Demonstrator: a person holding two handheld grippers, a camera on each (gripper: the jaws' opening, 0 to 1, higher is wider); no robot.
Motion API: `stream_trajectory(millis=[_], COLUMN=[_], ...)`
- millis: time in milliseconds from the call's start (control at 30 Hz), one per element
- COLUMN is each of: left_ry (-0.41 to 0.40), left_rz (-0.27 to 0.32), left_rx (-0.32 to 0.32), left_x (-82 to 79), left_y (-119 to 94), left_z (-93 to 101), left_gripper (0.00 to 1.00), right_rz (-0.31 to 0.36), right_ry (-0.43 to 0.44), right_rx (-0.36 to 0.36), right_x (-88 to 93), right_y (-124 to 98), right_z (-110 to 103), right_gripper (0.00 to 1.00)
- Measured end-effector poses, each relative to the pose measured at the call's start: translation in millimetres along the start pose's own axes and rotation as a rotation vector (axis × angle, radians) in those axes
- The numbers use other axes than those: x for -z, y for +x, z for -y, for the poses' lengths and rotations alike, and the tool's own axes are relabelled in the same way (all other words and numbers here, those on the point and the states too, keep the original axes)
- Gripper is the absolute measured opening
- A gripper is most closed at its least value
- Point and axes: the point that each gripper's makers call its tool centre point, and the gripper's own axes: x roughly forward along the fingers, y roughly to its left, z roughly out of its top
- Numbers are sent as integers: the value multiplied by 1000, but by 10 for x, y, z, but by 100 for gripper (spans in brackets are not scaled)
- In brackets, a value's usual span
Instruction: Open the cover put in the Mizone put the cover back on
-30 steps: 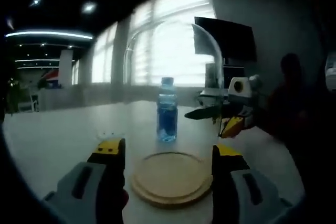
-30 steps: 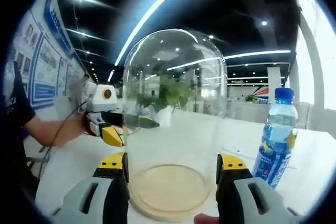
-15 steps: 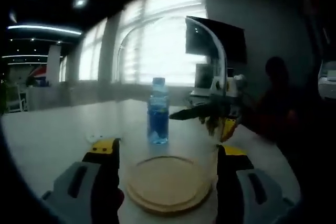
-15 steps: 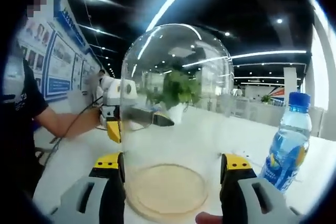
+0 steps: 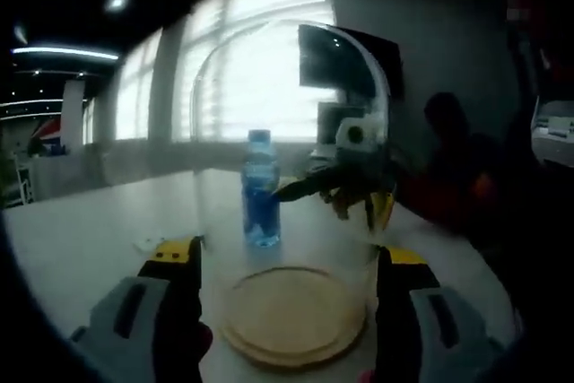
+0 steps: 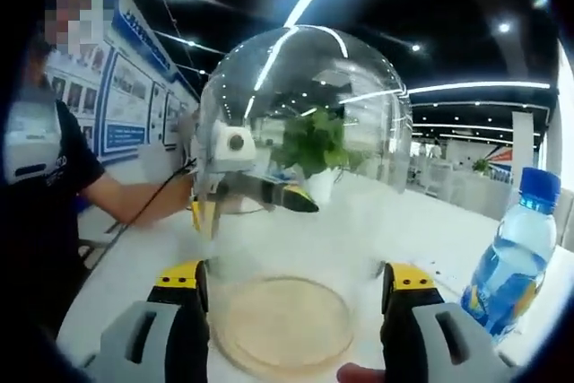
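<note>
White table [image 6: 134, 266] in a big open office, ceiling lights, window glare behind in the left gripper view. Glass dome [image 6: 300, 186] stands on a round wooden base [image 6: 285, 325], on the table's near part. Step in hand, judged: opening the cover, first step, dome not lifted yet.

Right gripper [image 6: 294, 320]: jaws wide apart either side of the dome's foot, nothing gripped; contact with the glass cannot be told. Left gripper [image 5: 287, 298]: same, jaws spread flanking the dome [image 5: 289, 150] and base [image 5: 294, 311], holding nothing. The two come at it from opposite sides.

Bottle [image 6: 513, 262], blue cap, blue drink, stands upright on the table near the dome, apart from it, toward the right edge of the right gripper view. In the left gripper view the bottle [image 5: 261, 190] shows through the glass, beyond the base.

Next likely: one gripper closes on the dome and lifts straight up; glass is slippery, so grip squarely.

Right gripper view adds wall posters, a plant, a person's arm.
</note>
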Motion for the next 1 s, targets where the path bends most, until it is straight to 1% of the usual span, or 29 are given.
stream_trajectory(millis=[233, 367, 633, 767, 800, 1000], left_ry=[14, 3, -1, -5, -23, -60], left_rz=[2, 2, -1, 5, 13, 28], left_rx=[28, 53, 77, 87, 93, 110], left_x=[-13, -32, -33, -34, -36, 6], left_y=[23, 10, 24, 35, 48, 73], left_z=[-2, -9, -15, -24, -33, -58], left_gripper=[72, 71, 71, 71, 72, 72], right_rz=[-3, -1, 9, 32, 42, 78], right_ry=[2, 2, 10, 23, 26, 42], right_rx=[-25, -46, -71, -89, -96, -117], right_x=[3, 2, 6, 14, 17, 18], right_y=[16, 35, 63, 76, 82, 106], right_z=[-1, 4, 9, 14, 16, 21], right_gripper=[75, 75, 77, 78, 78, 80])
